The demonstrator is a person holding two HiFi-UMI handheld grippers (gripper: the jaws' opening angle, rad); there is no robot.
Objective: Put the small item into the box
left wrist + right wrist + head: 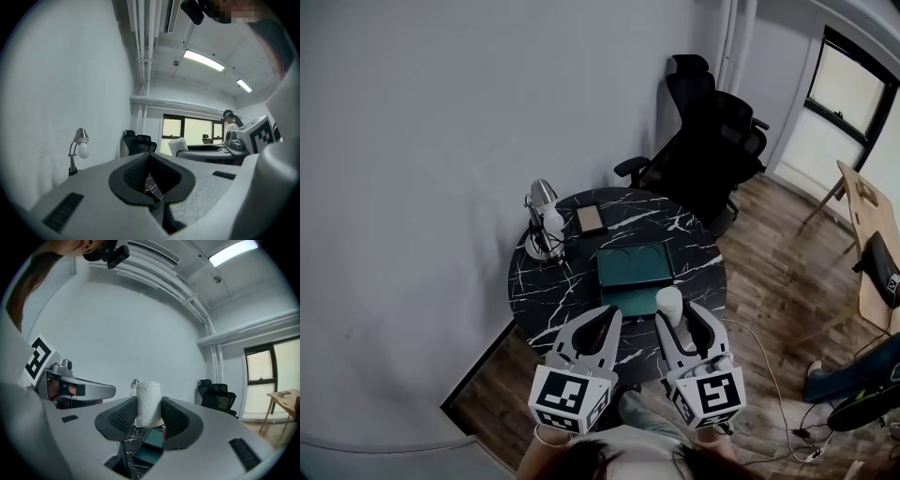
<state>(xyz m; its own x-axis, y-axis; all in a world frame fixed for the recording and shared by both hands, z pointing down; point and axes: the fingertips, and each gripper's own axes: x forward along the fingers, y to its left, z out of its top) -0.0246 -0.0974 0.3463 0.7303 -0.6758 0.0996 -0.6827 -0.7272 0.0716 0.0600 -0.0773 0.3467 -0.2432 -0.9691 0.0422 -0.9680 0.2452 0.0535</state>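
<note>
Right gripper (680, 319): fingers (178, 420) closed on small white item (149, 404), spread wide, item upright between them. Item is over near part of counter (534, 281), at 5 o'clock of open green box (635, 267). Left gripper (607, 319): fingers (136, 176) together, nothing held. Lamp (542, 220) at 10 o'clock of box.

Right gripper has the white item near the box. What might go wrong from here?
The white item sticks up above the right gripper's pads, so it may tilt or slip. The box lies loose, the shut left gripper off it; a low jaw might shove it.
</note>
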